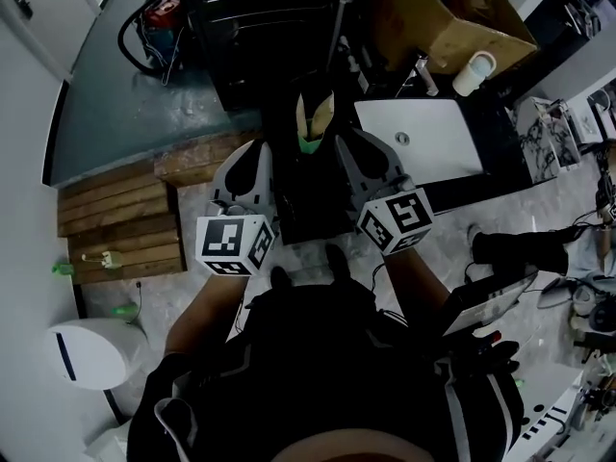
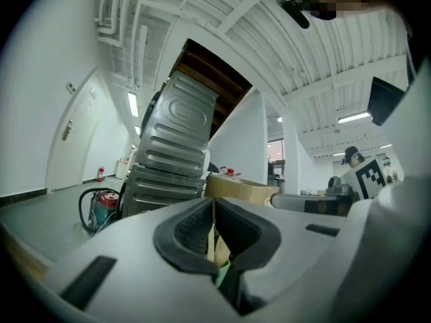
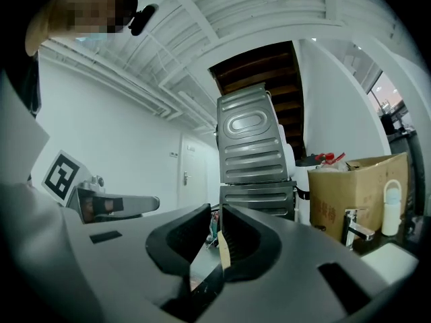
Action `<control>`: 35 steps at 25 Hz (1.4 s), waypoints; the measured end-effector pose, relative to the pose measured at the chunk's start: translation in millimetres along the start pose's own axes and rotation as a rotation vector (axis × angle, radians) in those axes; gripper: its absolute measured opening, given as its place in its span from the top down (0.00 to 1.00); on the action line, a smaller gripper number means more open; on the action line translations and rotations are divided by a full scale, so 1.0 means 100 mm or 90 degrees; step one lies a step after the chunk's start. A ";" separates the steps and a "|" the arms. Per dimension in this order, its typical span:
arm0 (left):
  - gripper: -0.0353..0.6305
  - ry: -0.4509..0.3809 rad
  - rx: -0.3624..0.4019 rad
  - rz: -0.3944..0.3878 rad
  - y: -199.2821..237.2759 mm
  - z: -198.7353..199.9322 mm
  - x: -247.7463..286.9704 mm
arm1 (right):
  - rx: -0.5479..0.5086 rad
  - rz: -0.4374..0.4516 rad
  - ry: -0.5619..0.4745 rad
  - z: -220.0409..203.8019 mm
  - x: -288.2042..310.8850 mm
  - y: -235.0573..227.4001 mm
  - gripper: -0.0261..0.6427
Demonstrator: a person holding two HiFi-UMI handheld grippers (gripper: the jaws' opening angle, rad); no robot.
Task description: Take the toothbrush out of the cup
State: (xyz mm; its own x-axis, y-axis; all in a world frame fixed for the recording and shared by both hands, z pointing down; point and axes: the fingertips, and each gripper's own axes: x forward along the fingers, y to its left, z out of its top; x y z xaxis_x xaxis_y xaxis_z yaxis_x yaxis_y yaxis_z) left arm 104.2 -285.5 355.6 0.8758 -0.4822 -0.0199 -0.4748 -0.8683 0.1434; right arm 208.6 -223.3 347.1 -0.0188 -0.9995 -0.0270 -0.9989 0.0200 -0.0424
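Barely begun, by the look of it, with left gripper (image 2: 213, 210) pressed together on nothing and right gripper (image 3: 219, 214) parted by a slit, likewise empty, and beige toothbrush (image 1: 327, 112) upright in small green cup (image 1: 308, 145) just ahead between both, yet to be pinched and lifted; no legible writing, only black-and-white square markers (image 1: 236, 243).
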 end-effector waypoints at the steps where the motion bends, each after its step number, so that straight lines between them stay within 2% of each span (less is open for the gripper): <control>1: 0.94 0.003 -0.001 0.013 0.01 -0.03 0.06 | 0.001 0.008 0.005 -0.03 0.03 -0.06 0.87; 3: 0.92 0.018 -0.007 0.029 0.00 -0.10 0.17 | 0.002 0.023 0.015 -0.07 0.08 -0.19 0.81; 10: 0.89 0.043 -0.033 0.078 0.00 -0.33 0.49 | 0.022 0.078 0.045 -0.30 0.30 -0.56 0.80; 12: 0.80 0.059 -0.032 0.086 0.00 -0.44 0.57 | 0.024 0.100 0.054 -0.38 0.36 -0.60 0.78; 13: 0.78 0.065 -0.030 0.090 0.00 -0.48 0.60 | 0.026 0.108 0.058 -0.42 0.39 -0.62 0.77; 22: 0.78 0.101 -0.020 0.127 0.07 -0.80 0.85 | 0.034 0.162 0.109 -0.82 0.65 -0.77 0.70; 35: 0.76 0.115 -0.035 0.186 0.12 -1.00 0.78 | 0.048 0.228 0.152 -1.29 0.99 -0.77 0.65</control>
State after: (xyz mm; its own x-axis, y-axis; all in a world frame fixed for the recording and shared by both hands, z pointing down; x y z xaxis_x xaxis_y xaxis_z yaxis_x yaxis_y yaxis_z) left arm 175.3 -321.3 454.9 0.7070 -0.6770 0.2042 -0.7067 -0.6868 0.1698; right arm 277.8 -327.6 477.0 -0.3818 -0.9071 0.1773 -0.9217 0.3595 -0.1457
